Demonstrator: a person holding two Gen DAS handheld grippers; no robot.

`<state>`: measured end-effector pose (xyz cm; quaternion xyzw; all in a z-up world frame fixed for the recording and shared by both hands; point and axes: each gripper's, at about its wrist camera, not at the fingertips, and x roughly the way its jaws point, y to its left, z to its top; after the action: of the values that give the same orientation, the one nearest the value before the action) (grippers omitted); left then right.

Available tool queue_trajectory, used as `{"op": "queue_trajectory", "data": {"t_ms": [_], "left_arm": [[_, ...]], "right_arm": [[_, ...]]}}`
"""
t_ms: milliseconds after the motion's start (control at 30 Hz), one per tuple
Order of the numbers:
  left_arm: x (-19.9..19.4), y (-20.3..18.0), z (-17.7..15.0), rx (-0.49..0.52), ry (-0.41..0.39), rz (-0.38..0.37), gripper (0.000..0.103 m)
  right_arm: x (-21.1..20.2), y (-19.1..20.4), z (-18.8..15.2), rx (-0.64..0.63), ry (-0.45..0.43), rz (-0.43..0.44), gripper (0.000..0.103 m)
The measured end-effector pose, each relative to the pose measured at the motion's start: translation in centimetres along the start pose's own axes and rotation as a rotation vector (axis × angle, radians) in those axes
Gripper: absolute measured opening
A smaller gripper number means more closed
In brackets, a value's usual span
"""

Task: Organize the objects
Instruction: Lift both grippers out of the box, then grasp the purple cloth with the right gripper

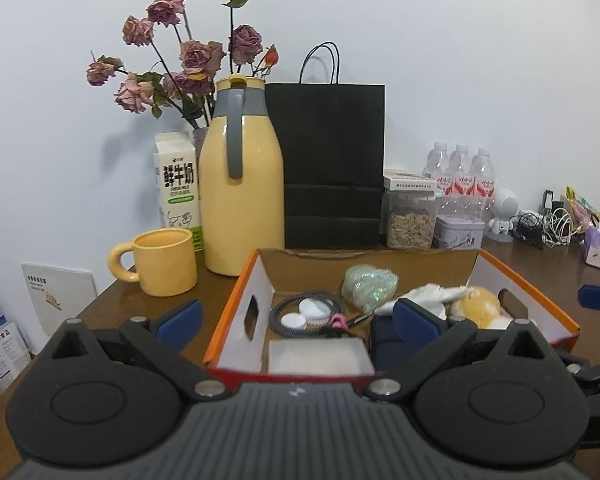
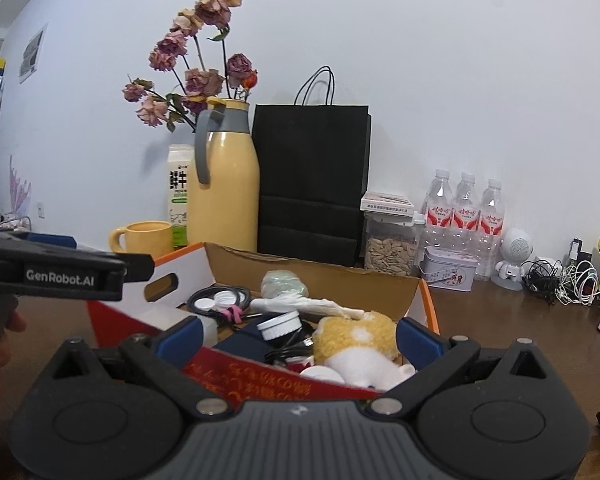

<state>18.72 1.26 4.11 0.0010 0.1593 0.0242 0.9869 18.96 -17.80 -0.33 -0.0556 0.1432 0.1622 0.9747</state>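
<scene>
An open cardboard box with an orange rim [image 1: 236, 292] [image 2: 312, 276] sits on the brown table. It holds a coiled black cable [image 1: 284, 312] [image 2: 204, 294] with white caps, a green wrapped bundle [image 1: 370, 282] [image 2: 284, 282], a clear white case [image 1: 320, 356], a dark blue item [image 1: 388, 346] [image 2: 244, 340], a white-lidded jar [image 2: 280, 326] and a yellow plush toy [image 1: 480, 306] [image 2: 356, 332]. My left gripper [image 1: 298, 318] hangs open over the box's near left side, holding nothing. My right gripper [image 2: 298, 338] is open above the box's near right part, also holding nothing.
Behind the box stand a yellow thermos [image 1: 242, 196], a yellow mug [image 1: 164, 262], a milk carton [image 1: 178, 184], a black paper bag [image 1: 332, 164] and dried roses [image 1: 196, 56]. At the right are a seed jar [image 1: 410, 224], a tin [image 1: 460, 232], water bottles [image 1: 460, 176] and tangled cables [image 1: 548, 228].
</scene>
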Motion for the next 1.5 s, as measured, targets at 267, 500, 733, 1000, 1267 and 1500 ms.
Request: {"op": "queue_trajectory", "data": {"t_ms": [267,500,733,1000,1267,1500], "left_arm": [[-3.0,1.2,-0.8,-0.001,0.017,0.012,0.103],[-5.0,2.1,-2.0,-0.003,0.056,0.013,0.103],[-6.1,3.4,-3.6,-0.005,0.109,0.023,0.103],[-7.0,5.0,-5.3,-0.015,0.155,0.025,0.103],[-7.5,6.1,-5.7,-0.022,0.168,0.032,0.103],[-7.4,6.7,-5.8,-0.038,0.174,0.037,0.103]], "right_arm": [[-3.0,0.7,-0.7,-0.004,0.007,0.016,0.103],[-5.0,1.1,-2.1,0.002,0.043,0.025,0.103],[-5.4,1.7,-4.0,-0.006,0.113,0.055,0.103],[-3.1,2.9,-4.9,-0.020,0.203,0.126,0.103],[2.3,5.1,-4.6,-0.099,0.349,0.230,0.103],[4.2,4.4,-5.2,-0.079,0.383,0.289,0.103]]}}
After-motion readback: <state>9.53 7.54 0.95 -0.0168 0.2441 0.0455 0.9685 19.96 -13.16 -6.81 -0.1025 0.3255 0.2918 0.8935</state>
